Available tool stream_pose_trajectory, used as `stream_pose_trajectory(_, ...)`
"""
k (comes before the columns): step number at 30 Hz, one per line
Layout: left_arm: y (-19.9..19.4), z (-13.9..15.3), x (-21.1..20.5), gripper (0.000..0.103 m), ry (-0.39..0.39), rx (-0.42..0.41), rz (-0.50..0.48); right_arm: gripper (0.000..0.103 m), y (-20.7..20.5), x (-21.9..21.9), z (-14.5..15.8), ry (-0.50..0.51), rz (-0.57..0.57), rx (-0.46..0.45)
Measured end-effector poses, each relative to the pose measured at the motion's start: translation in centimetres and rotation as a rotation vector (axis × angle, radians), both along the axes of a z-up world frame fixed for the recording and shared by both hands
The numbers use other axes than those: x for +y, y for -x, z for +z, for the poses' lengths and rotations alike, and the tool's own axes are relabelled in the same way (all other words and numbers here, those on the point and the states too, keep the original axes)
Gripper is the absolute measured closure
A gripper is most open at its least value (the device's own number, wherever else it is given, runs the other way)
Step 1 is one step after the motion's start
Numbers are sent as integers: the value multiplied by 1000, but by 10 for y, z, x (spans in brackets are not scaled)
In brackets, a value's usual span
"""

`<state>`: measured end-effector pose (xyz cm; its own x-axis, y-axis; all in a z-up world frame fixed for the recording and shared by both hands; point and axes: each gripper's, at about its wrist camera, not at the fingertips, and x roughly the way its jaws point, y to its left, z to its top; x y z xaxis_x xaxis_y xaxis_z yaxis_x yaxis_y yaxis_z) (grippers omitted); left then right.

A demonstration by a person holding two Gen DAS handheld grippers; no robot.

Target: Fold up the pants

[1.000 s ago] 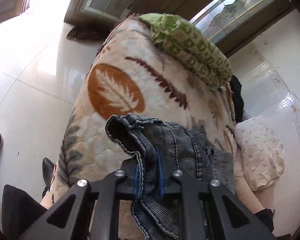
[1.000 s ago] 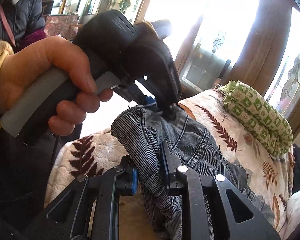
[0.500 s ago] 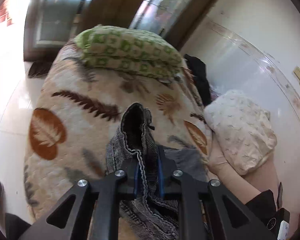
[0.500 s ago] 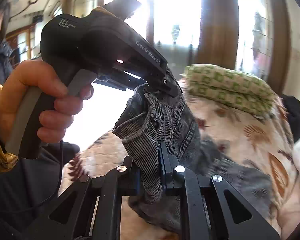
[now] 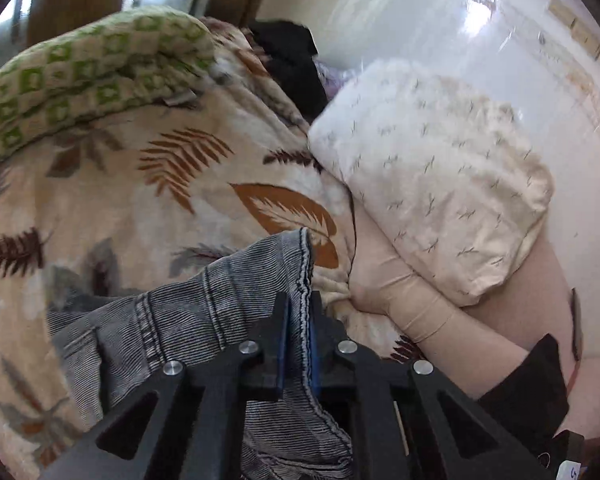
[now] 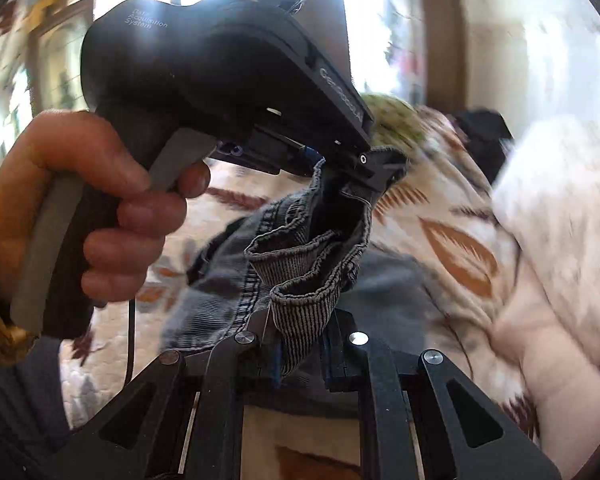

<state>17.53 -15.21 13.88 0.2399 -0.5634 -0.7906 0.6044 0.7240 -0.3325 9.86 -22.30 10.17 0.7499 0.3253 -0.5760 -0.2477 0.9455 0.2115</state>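
Where the grey striped pants (image 5: 204, 320) hang bunched above the leaf-print blanket (image 5: 148, 200), both tools pinch their hem. Left gripper (image 5: 298, 336): fingers nearly closed on the edge. Right gripper (image 6: 300, 356): clamped on a cuff fold, though blur softens this view. Cream pillow (image 5: 432, 184) and green patterned cushion (image 5: 84, 80) lie beyond on the bed.

Grey-striped denim pants (image 5: 204, 312); cream, brown-leaf blanket (image 5: 148, 184); green-checked cushion (image 5: 80, 76).
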Motion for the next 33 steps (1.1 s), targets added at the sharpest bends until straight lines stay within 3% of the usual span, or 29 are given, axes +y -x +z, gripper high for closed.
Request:
stream_pose_trajectory(4, -9, -52, -37, 93, -87, 82, -36, 90, -18, -26, -44, -51, -93, 175)
stream_pose_trajectory(6, -12, -78, -48, 93, -131, 113, -36, 89, -24, -43, -70, -150, -147, 290)
stream_pose_trajectory(8, -10, -92, -56, 93, -146, 109, -40, 88, -25, -52, -78, -205, -178, 327)
stream_pose_trajectory(13, -13, -67, -46, 91, -64, 123, -42, 70, -25, -66, -80, -285, -225, 347)
stream_pose_trajectory(17, -13, -23, -3, 85, 14, 66, -9, 46, -16, -78, -67, -297, -300, 344)
stream_pose_trajectory(18, -11, -15, 13, 83, 25, 51, 6, 45, -13, -83, -62, -306, -320, 335)
stream_pose_trajectory(20, -5, -7, 42, 81, 23, 23, 45, 45, -9, -90, -53, -309, -345, 304)
stream_pose_trajectory(23, 10, -8, 77, 81, -38, -31, 90, 46, -7, -86, -31, -260, -326, 207)
stream_pose_trajectory(27, 32, -24, 108, 81, -80, -51, 136, 71, -13, -61, -7, -203, -168, 109)
stream_pose_trajectory(30, 49, -43, 118, 81, -77, -22, 143, 77, -27, -43, -18, -170, -81, 144)
stream_pose_trajectory(33, 59, -66, 114, 81, -141, -57, 138, 81, -32, -36, -52, -61, -120, 270)
